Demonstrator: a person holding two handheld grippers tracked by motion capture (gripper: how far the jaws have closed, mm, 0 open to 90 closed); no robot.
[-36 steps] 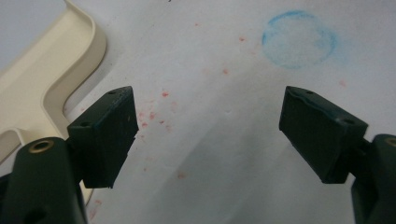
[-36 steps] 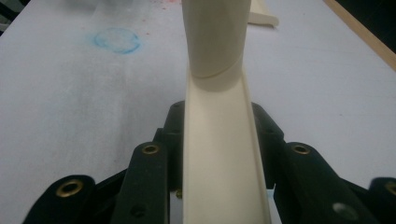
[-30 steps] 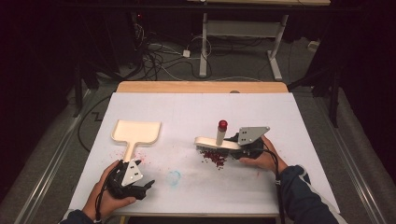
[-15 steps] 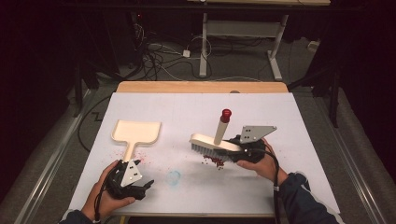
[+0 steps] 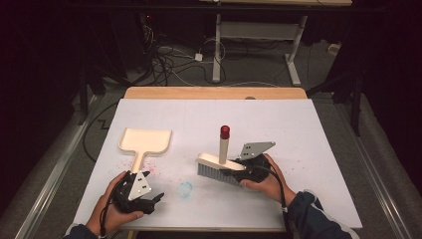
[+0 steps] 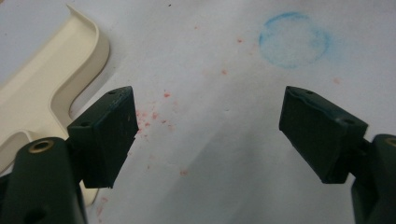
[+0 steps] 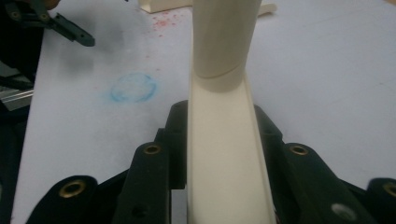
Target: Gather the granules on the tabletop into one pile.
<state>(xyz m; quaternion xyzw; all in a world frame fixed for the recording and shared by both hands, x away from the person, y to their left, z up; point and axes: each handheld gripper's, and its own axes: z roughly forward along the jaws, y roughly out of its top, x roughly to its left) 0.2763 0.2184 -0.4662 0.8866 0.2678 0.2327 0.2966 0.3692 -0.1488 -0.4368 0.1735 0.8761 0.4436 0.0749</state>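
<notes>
Moved since a second ago: brush [image 5: 217,165], shifted left across the table, handle raised from lying low to standing upright, red cap on top. Location: right of centre on the white table [image 5: 308,139], bristles down, held by the right gripper [image 5: 234,172], jaws pinching the cream brush back, as the right gripper view shows [image 7: 224,154]. Blue chalk ring [image 5: 184,189]: just left of the brush. Red crumbs [image 5: 154,167]: scattered near the dustpan handle. Dustpan [image 5: 144,142]: flat, well left of the brush. Left gripper [image 5: 149,201]: low at the near edge, jaws spread wide, nothing between them.
</notes>
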